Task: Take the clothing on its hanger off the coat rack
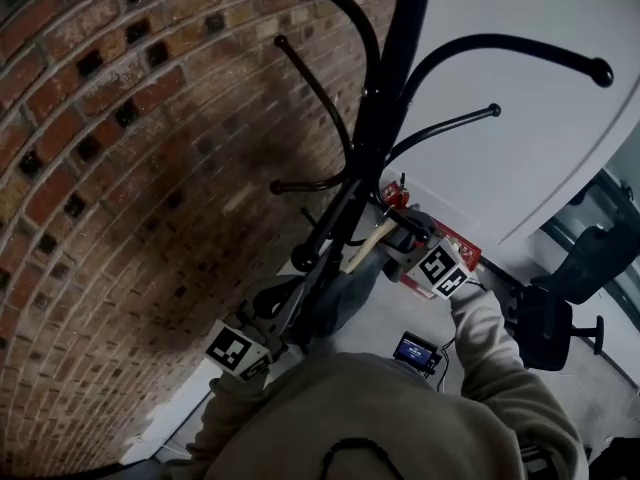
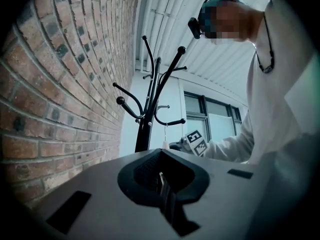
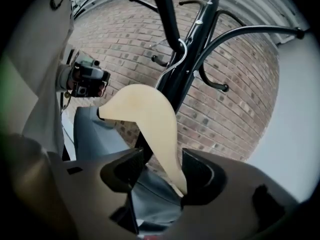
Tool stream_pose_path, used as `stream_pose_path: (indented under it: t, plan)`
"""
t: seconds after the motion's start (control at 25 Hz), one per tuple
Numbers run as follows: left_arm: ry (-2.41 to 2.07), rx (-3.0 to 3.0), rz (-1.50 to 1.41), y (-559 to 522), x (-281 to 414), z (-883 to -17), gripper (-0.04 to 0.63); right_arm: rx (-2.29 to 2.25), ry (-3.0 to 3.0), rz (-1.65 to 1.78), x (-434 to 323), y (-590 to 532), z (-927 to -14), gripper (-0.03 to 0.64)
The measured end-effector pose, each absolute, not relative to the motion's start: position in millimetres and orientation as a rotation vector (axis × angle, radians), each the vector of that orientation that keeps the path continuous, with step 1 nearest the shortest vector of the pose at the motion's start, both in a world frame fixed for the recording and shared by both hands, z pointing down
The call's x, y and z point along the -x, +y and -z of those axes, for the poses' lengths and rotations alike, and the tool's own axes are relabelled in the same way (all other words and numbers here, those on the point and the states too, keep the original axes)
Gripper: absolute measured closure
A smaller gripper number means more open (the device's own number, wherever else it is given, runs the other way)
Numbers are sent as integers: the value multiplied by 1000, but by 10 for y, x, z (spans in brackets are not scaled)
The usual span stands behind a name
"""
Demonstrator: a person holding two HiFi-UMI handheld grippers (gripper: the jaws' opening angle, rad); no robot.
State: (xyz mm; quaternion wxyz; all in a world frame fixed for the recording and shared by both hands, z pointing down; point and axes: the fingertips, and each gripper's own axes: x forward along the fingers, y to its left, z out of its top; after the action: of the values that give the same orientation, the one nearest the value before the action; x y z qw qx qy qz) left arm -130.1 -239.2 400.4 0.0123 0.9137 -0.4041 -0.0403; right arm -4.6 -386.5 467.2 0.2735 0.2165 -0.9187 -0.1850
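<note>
A black coat rack (image 1: 372, 118) with curved arms stands by the brick wall. A pale wooden hanger (image 3: 150, 119) rises between the jaws of my right gripper (image 3: 160, 171). The jaws stand open: the wood lies close to the right jaw, with a gap to the left one. The hanger's metal hook (image 3: 182, 50) curls by the rack's pole. Grey-blue clothing (image 3: 92, 134) hangs from the hanger and bunches below the jaws. In the head view my right gripper (image 1: 392, 233) is at the hanger (image 1: 362, 250), over the clothing (image 1: 345, 293). My left gripper (image 1: 272, 306) is low beside the rack and is shut (image 2: 162, 178) with nothing in it.
A curved brick wall (image 1: 120, 168) fills the left, a white wall (image 1: 520, 138) the right. A black office chair (image 1: 560, 303) stands at the right. A small device with a lit screen (image 1: 415, 349) and a red and white object (image 1: 458, 243) lie on the floor near the rack's foot.
</note>
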Motion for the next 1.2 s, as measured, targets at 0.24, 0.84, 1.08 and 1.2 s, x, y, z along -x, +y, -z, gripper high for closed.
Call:
stream_pose_path:
  t: [0.24,0.84,1.08,1.2]
  plan:
    - [-1323,-2788,131,-2439,1463,-4107,589,-578,-2483,586,176,-3963,-4630,412]
    - [-1259,-2789,147,-2557,1247,-4195,589,-705,-2474,683,-9,-3804,-4314,486]
    - [-1237,-2824,162,-2529,1177,-4108,589,-794,-2416,686,-218,-3743,-4032,486]
    - [-1224,-2838,157,-2503,1109,-4077,589,-859,-2351,664,-426,-3671,-3963,486]
